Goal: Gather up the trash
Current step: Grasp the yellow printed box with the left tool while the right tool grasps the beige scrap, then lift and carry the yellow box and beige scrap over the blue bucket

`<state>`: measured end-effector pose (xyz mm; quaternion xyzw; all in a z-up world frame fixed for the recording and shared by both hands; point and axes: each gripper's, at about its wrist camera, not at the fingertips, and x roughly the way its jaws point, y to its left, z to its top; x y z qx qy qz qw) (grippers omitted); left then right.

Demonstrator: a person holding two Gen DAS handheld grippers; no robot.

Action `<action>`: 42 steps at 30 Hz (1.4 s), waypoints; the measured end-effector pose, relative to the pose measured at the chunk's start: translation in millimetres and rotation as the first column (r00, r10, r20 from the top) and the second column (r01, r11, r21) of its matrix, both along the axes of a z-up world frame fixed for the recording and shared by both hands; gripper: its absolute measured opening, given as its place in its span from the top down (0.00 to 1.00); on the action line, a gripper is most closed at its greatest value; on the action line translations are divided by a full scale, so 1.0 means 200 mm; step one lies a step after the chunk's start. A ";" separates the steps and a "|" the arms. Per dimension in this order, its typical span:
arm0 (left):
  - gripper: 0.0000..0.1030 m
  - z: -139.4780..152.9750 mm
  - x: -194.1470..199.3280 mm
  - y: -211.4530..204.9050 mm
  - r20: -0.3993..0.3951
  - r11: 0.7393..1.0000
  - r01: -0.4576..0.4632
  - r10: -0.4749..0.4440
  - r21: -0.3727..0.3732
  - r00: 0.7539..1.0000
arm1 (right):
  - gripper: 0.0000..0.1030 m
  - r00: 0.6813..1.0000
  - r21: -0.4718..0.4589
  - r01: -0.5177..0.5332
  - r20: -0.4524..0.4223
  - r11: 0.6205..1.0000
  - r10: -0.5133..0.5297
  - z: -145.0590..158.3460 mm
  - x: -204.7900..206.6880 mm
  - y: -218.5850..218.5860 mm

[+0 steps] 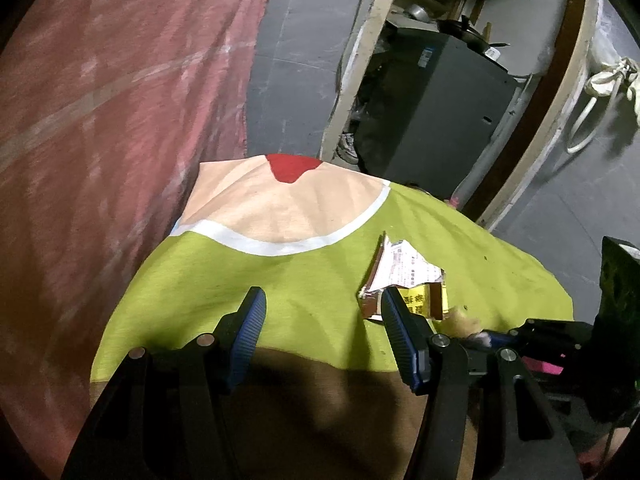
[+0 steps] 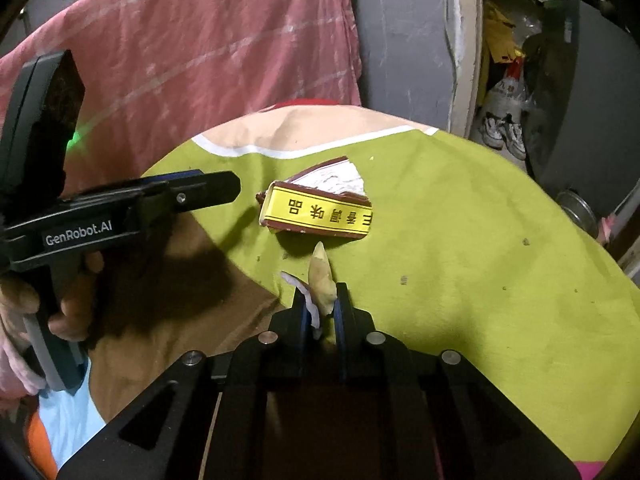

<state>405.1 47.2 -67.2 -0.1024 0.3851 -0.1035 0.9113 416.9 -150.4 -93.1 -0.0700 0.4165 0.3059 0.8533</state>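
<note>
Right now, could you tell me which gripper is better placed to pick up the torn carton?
Left. The left gripper is open and empty beside the torn carton, while the right gripper already has its jaws shut on a yellowish scrap.

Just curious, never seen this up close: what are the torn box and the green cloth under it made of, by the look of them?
The torn box looks like thin printed cardboard: glossy yellow and maroon outside, ragged white torn edges and a creased, flattened shape. The green cloth seems to be soft matte woven fabric, probably cotton or a blend: it wrinkles, drapes over the edge and shows no shine.
</note>
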 end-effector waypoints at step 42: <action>0.54 -0.03 0.23 -0.38 -0.114 0.996 0.086 -0.089 -0.028 0.989 | 0.91 0.987 0.065 0.137 0.082 0.988 -0.142 0.07 -0.10 -0.40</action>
